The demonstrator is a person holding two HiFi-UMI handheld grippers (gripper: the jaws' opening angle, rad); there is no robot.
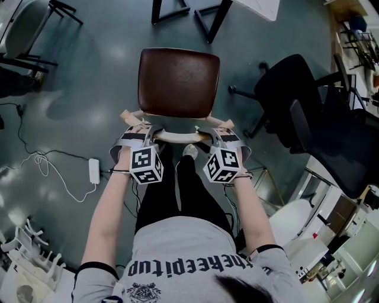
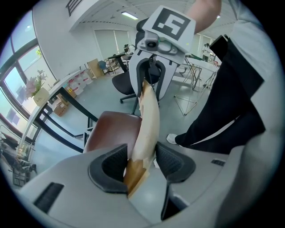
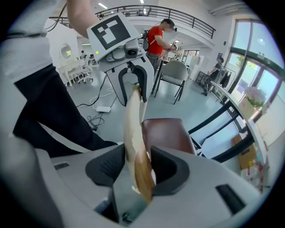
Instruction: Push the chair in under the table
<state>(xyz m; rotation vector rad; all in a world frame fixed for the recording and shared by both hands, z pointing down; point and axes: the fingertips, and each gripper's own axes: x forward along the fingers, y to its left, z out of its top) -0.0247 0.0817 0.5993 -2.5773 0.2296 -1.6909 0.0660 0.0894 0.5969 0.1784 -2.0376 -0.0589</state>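
Fingers (image 2: 113, 165) of our left gripper (image 2: 141, 163) and right gripper (image 3: 138, 167) clamp the chair (image 1: 177, 83) by its backrest rail (image 1: 177, 137), so we push evenly, straight toward the table (image 1: 260, 7).

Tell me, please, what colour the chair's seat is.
Dark reddish brown; the chair seat shows best in the head view.

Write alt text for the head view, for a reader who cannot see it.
From above, a person grips the pale back rail of a chair with a brown seat, the left gripper and the right gripper each closed on one end. Black table legs stand beyond the seat, at the top edge. A black office chair is to the right.
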